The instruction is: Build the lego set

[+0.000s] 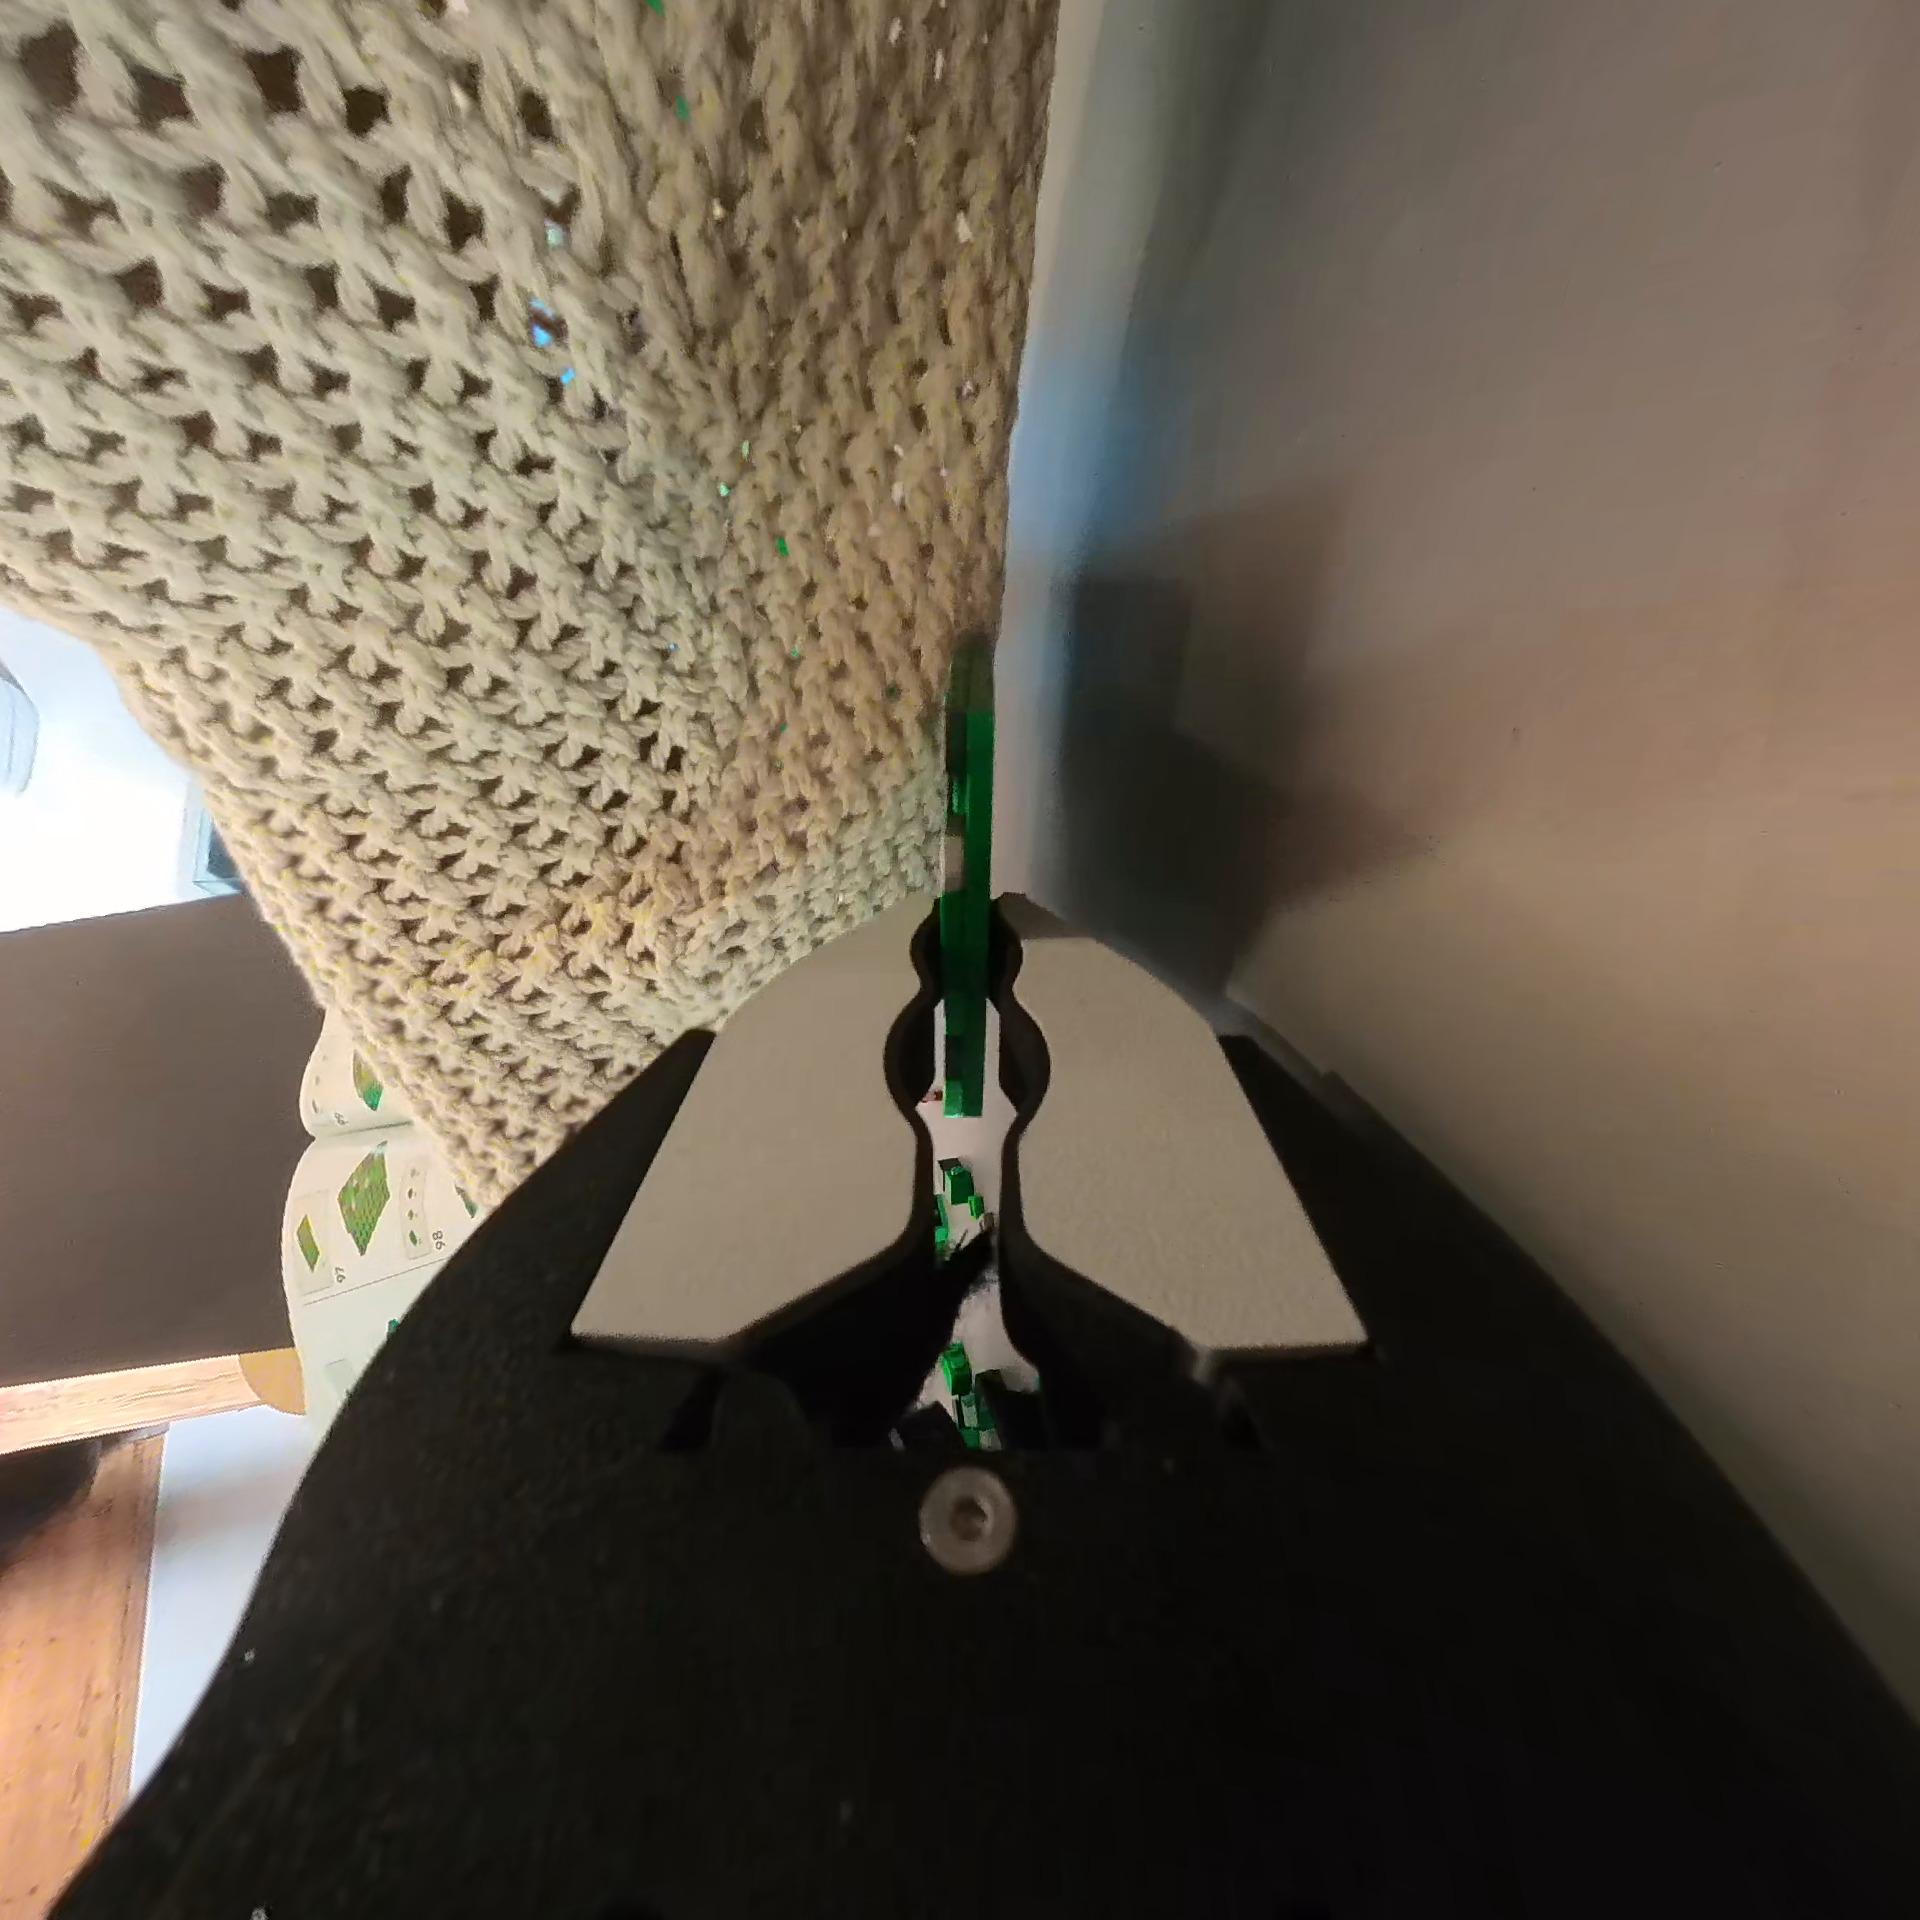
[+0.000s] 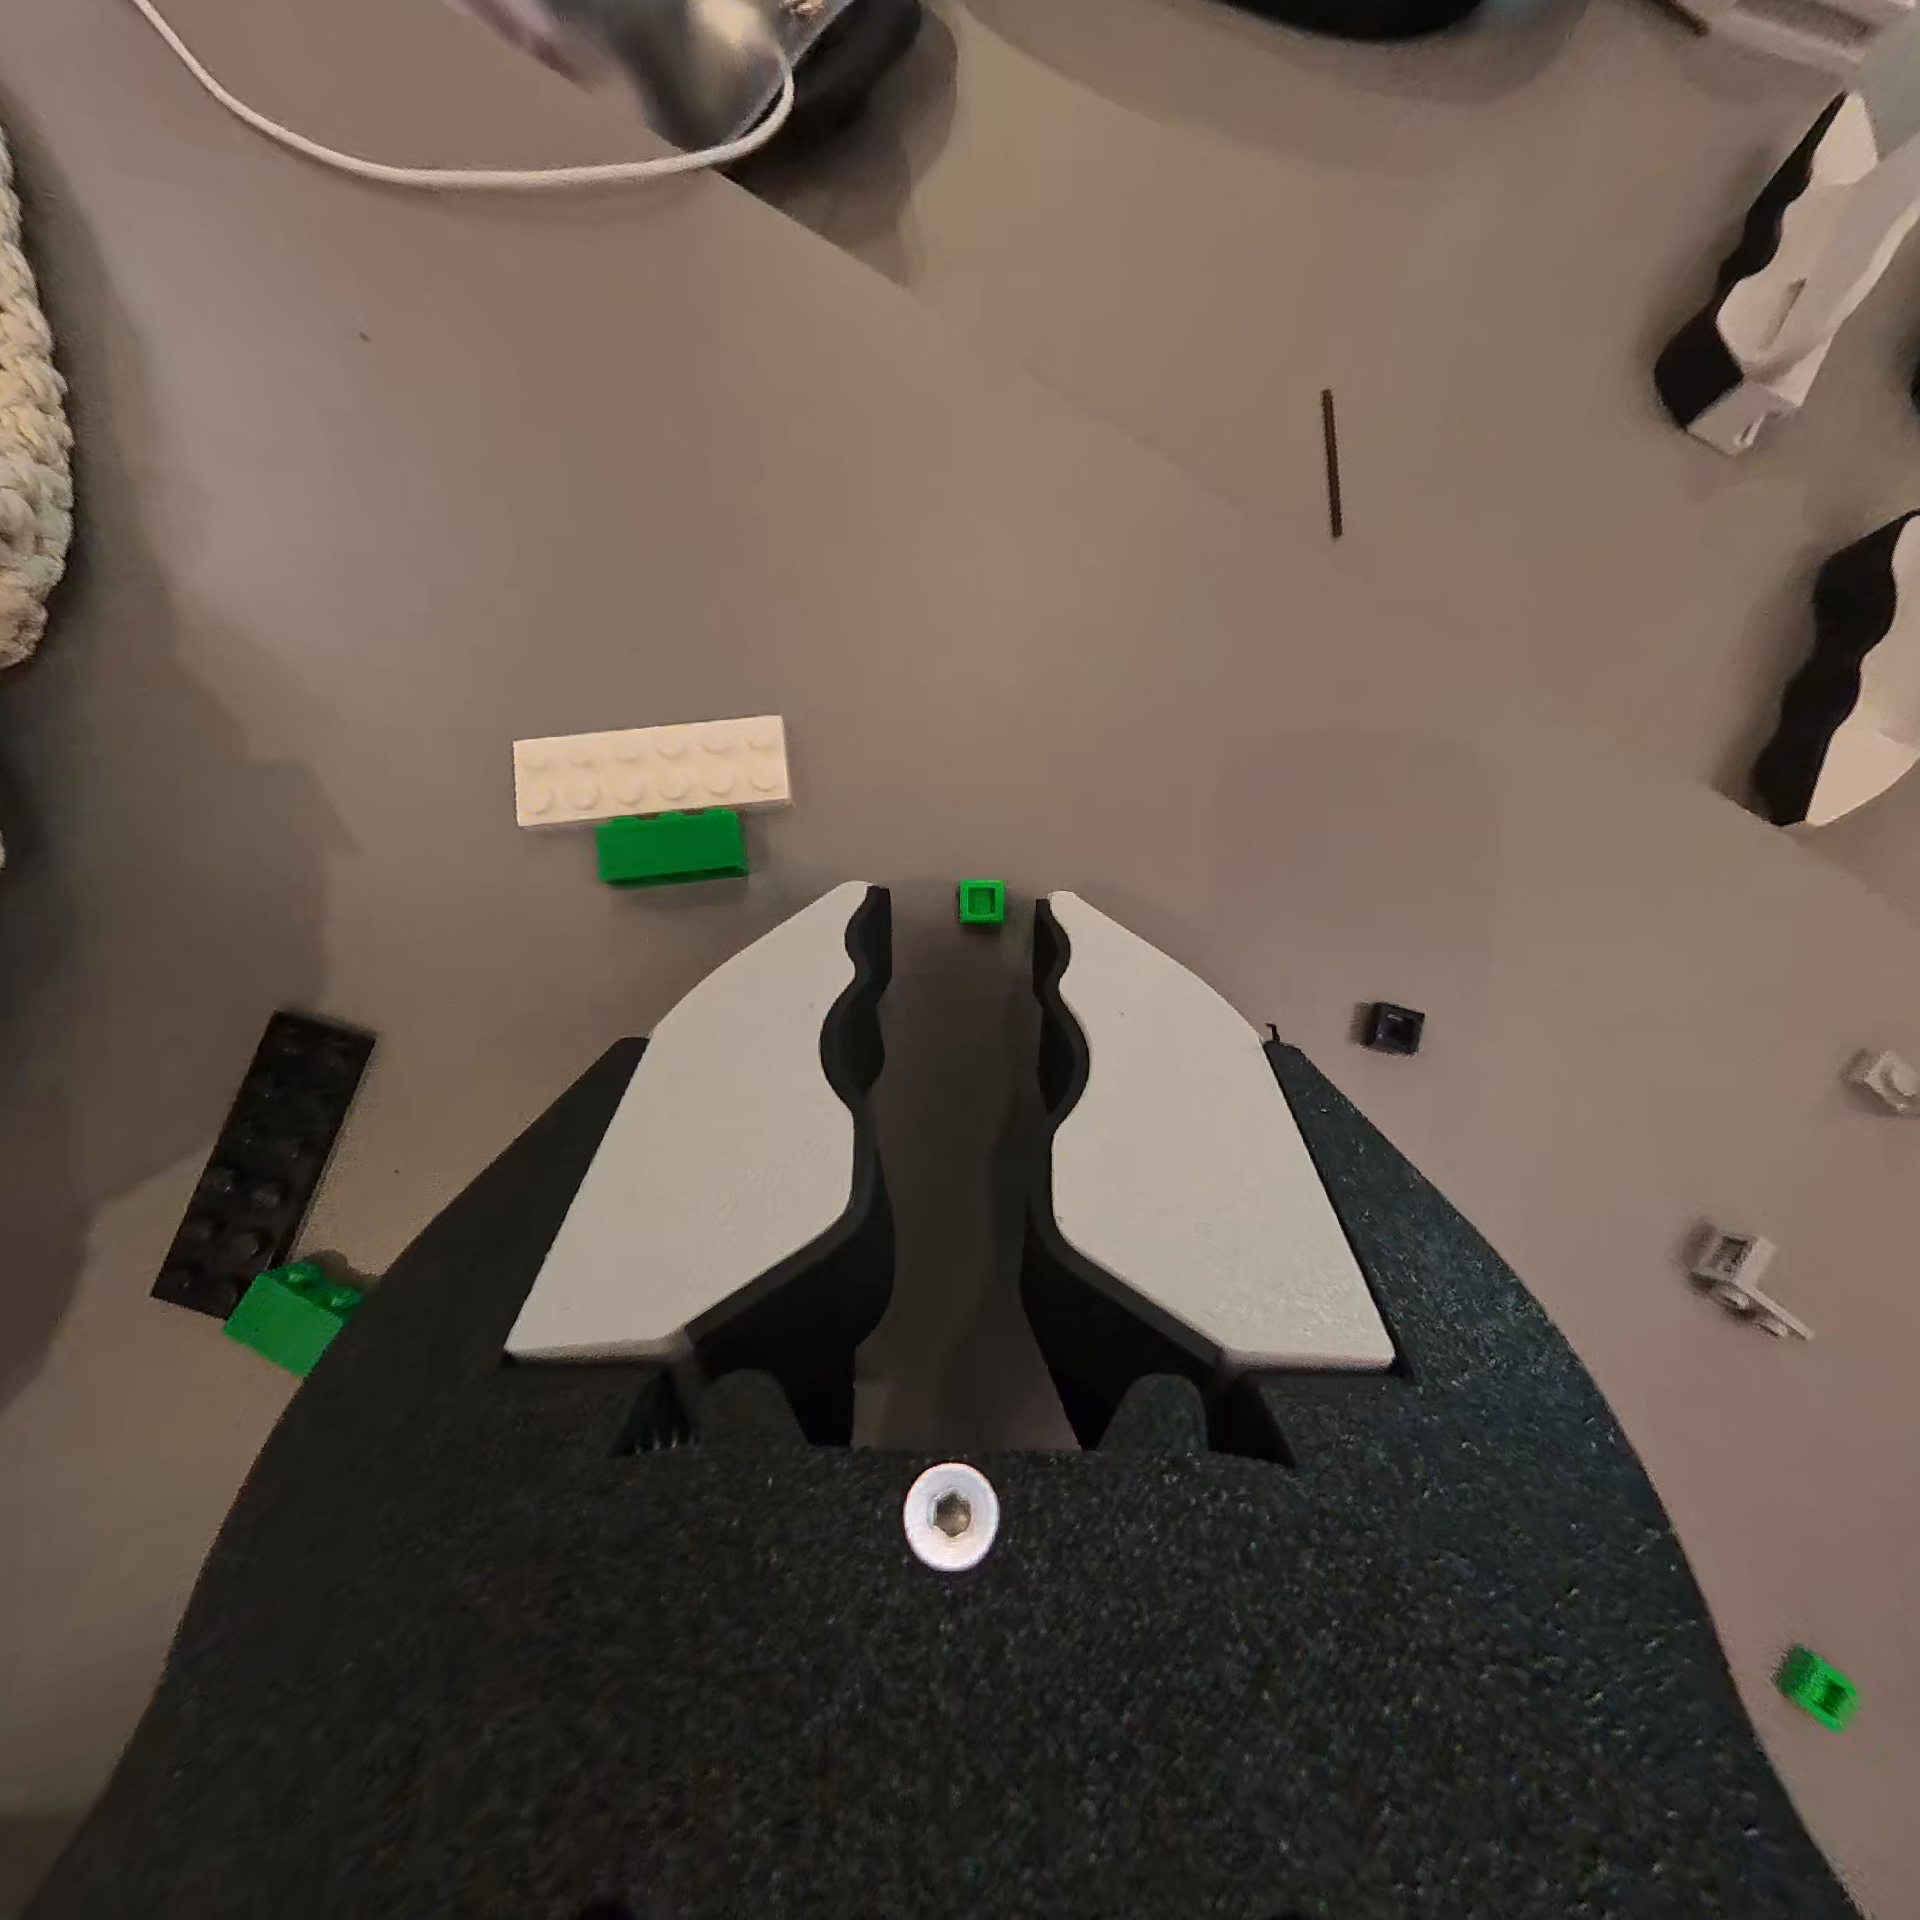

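Note:
My left gripper (image 1: 964,925) is shut on a thin green lego plate (image 1: 968,831), seen edge-on and sticking out past the fingertips, against a knitted cream sleeve (image 1: 499,499). My right gripper (image 2: 961,904) is open above the grey table, its jaws either side of a tiny green square piece (image 2: 981,900) that lies just past the tips. A white plate (image 2: 649,769) with a green brick (image 2: 671,847) at its near edge lies to the left. A black plate (image 2: 265,1164) and another green brick (image 2: 291,1314) lie at the lower left.
An open instruction booklet (image 1: 364,1205) shows at the left. Small pieces lie on the right: black (image 2: 1390,1029), light grey (image 2: 1883,1081), grey bracket (image 2: 1740,1283), green (image 2: 1818,1685). A thin dark rod (image 2: 1330,462), a white cable (image 2: 468,171) and spare gripper fingers (image 2: 1766,291) lie farther off.

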